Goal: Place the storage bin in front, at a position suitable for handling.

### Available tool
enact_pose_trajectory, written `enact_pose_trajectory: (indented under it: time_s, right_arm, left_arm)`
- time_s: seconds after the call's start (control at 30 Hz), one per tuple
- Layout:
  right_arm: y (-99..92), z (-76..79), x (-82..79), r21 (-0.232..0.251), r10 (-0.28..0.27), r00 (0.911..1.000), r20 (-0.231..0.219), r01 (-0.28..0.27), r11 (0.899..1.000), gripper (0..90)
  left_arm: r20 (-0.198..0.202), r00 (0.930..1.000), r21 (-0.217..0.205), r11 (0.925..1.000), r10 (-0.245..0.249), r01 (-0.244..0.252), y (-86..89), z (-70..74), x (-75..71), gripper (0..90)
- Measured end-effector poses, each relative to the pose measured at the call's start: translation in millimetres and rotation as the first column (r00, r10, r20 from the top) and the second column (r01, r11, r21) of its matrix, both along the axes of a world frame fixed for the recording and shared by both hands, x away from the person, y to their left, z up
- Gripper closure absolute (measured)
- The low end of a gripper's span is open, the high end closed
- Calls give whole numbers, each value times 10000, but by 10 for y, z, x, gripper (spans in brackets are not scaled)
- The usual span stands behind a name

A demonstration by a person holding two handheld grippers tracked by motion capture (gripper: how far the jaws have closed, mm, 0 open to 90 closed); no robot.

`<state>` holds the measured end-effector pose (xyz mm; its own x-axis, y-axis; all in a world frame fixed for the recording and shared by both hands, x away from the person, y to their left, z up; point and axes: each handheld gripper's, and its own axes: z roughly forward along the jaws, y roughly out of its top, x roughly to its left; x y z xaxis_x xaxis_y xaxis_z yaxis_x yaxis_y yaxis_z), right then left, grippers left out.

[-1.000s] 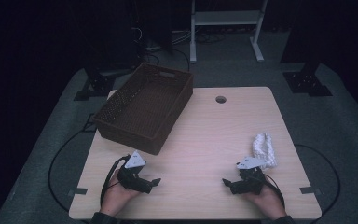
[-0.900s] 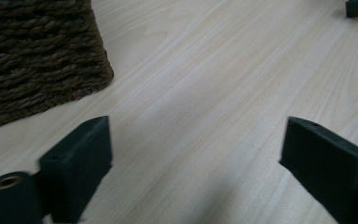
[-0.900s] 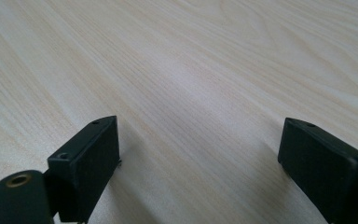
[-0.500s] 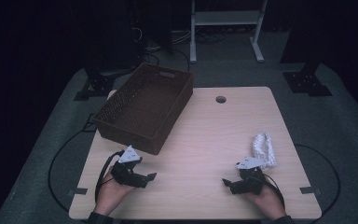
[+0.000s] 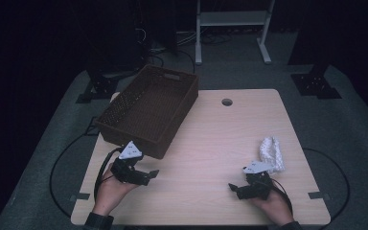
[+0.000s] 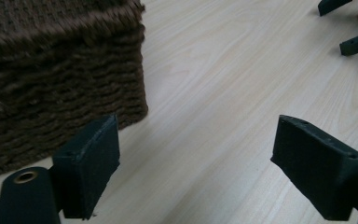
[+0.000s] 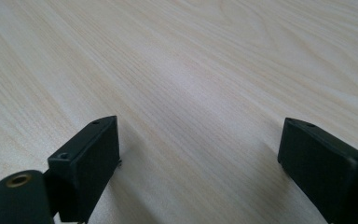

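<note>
The left gripper (image 5: 146,175) is held in the person's left hand (image 5: 112,187) near the table's (image 5: 211,143) front left corner, lifted off the surface, its jaws pointing toward the right edge. They stand wide apart with nothing between them, having just closed a little. The right gripper (image 5: 235,188) sits low in the right hand (image 5: 270,203) near the front right corner, jaws pointing toward the left edge, spread wide and empty. Both forearms come in over the table's front edge.

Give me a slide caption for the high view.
Two open grippers, left and right, above a table with basket and cloth.
</note>
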<state>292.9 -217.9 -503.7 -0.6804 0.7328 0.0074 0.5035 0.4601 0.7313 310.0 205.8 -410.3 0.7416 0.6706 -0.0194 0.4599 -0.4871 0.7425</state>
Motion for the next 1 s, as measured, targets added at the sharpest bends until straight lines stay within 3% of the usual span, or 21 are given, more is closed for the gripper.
enact_pose_trajectory:
  time_s: [0.43,1.0]
  right_arm:
    - [-1,1,0,-12,1,10000,-7,-1,10000,117]
    - [-1,1,0,-21,-3,10000,-13,3,10000,117]
  left_arm:
    - [196,9998,-127,9999,-88,91,-40,335,162,143]
    - [386,9993,-125,9999,25,-20,-161,503,446,144]
